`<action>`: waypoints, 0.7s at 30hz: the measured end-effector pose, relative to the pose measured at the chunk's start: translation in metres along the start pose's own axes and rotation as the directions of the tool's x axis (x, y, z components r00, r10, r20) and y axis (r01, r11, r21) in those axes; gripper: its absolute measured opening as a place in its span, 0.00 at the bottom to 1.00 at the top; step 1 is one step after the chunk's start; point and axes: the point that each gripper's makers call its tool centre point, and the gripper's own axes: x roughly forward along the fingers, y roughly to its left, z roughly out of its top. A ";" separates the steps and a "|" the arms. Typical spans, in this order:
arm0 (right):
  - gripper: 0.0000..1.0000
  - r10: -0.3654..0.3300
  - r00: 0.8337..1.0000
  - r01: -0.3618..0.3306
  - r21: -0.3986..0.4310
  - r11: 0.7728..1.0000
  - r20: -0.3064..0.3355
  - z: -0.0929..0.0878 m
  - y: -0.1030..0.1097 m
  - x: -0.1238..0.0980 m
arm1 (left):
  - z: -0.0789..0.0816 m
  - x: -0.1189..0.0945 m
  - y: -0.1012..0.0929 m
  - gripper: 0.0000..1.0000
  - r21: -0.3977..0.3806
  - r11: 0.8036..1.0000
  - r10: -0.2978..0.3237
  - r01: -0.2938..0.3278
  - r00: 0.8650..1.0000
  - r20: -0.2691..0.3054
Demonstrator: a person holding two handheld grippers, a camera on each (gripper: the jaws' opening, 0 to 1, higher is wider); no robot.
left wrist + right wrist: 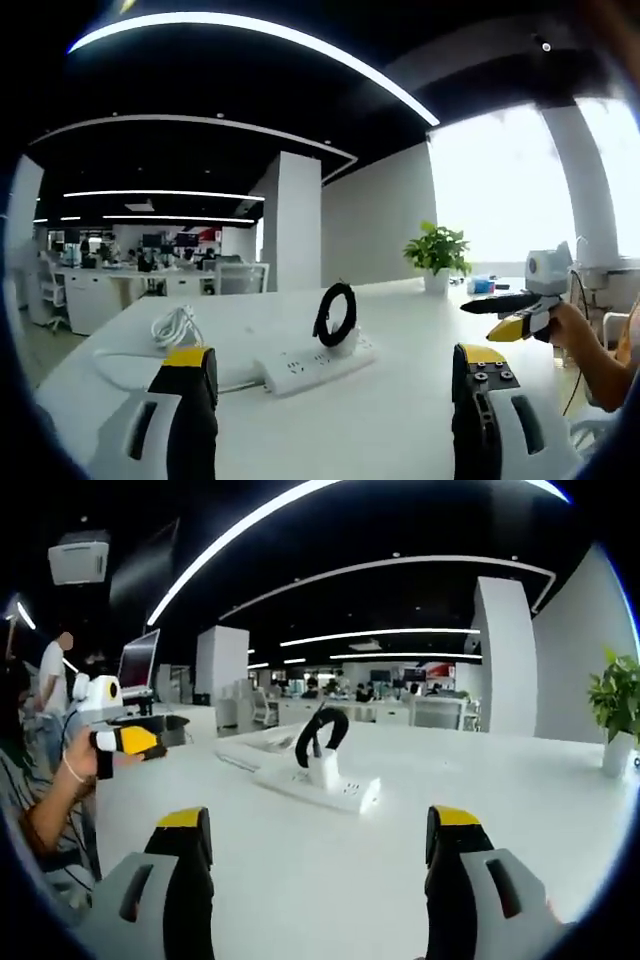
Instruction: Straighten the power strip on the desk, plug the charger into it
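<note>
A white power strip (318,362) lies at an angle on the white desk (400,420). A white charger (345,340) with a black looped cable (335,312) stands on its far end; whether it is plugged in cannot be told. My left gripper (333,358) is open, just short of the strip, with nothing between its jaws. In the right gripper view the power strip (320,785) carries the charger (322,768) and its cable loop (322,730). My right gripper (320,820) hangs open over the desk in front of it. Each gripper appears in the other's view: right gripper (490,315), left gripper (165,735).
A coiled white cable (175,325) lies on the desk left of the strip. A potted plant (437,255) stands at the far edge by the window. A monitor (140,660) and a standing person (50,675) are off to one side. Office desks fill the background.
</note>
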 end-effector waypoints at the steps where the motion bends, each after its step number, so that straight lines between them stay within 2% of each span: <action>1: 0.87 -0.003 1.000 0.003 0.005 1.000 0.001 -0.002 0.001 -0.004 | 0.000 -0.004 0.001 0.99 0.001 1.000 0.009 -0.009 1.000 0.001; 7: 0.87 -0.028 1.000 0.028 0.027 0.999 -0.002 -0.007 -0.001 -0.021 | -0.006 -0.023 0.006 0.99 -0.022 0.999 0.050 -0.050 0.999 0.015; 12: 0.87 -0.038 0.999 0.039 0.024 0.999 -0.012 -0.011 0.002 -0.033 | -0.020 -0.037 0.013 0.99 -0.009 0.995 0.099 -0.100 0.995 -0.019; 16: 0.87 -0.051 0.998 0.051 0.007 0.999 -0.021 -0.015 0.005 -0.042 | -0.028 -0.048 0.013 0.92 -0.022 0.994 0.109 -0.110 0.993 -0.047; 17: 0.87 -0.053 0.998 0.053 0.004 0.999 -0.023 -0.017 0.006 -0.045 | -0.029 -0.051 0.013 0.93 -0.025 0.993 0.111 -0.112 0.993 -0.044; 19: 0.87 -0.056 0.998 0.056 0.004 0.998 -0.026 -0.019 0.007 -0.049 | -0.023 -0.057 0.013 0.95 -0.052 0.991 0.120 -0.120 0.993 -0.001; 21: 0.87 -0.064 0.998 0.065 0.010 0.998 -0.023 -0.020 0.006 -0.052 | -0.022 -0.061 0.013 0.96 -0.065 0.991 0.122 -0.121 0.992 0.010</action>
